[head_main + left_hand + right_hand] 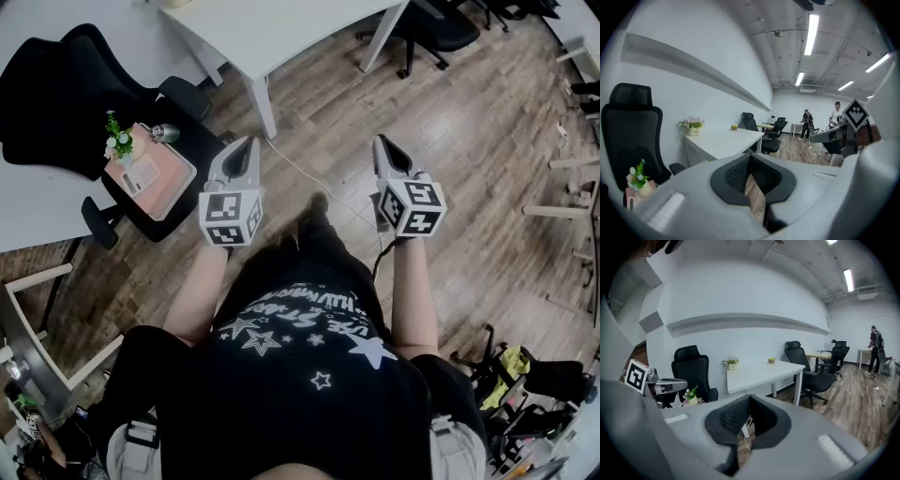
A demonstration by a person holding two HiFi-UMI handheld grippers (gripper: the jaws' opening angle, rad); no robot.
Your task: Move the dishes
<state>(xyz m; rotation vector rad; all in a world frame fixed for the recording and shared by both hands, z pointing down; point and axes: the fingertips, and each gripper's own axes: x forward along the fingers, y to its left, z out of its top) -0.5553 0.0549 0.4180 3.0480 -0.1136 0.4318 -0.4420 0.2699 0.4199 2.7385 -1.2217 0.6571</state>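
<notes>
Both grippers hang in the air over the wood floor, in front of the person's chest. My left gripper (244,150) is shut, its black pads meeting at the tips with nothing between them (750,157). My right gripper (385,148) is likewise shut and empty (749,399). A pink tray (150,173) lies on a black office chair's seat (192,141), left of my left gripper. On the tray stand a small potted plant (117,139) and a metal cup (165,133). A small dish (771,361) holding something green sits far off on a white table (764,371).
The white table's leg (262,105) stands just ahead of my left gripper, with a white cable (309,178) trailing over the floor. A flower pot (731,363) sits on the table's near end. More black chairs (808,366) line the room. A person (874,350) stands far right.
</notes>
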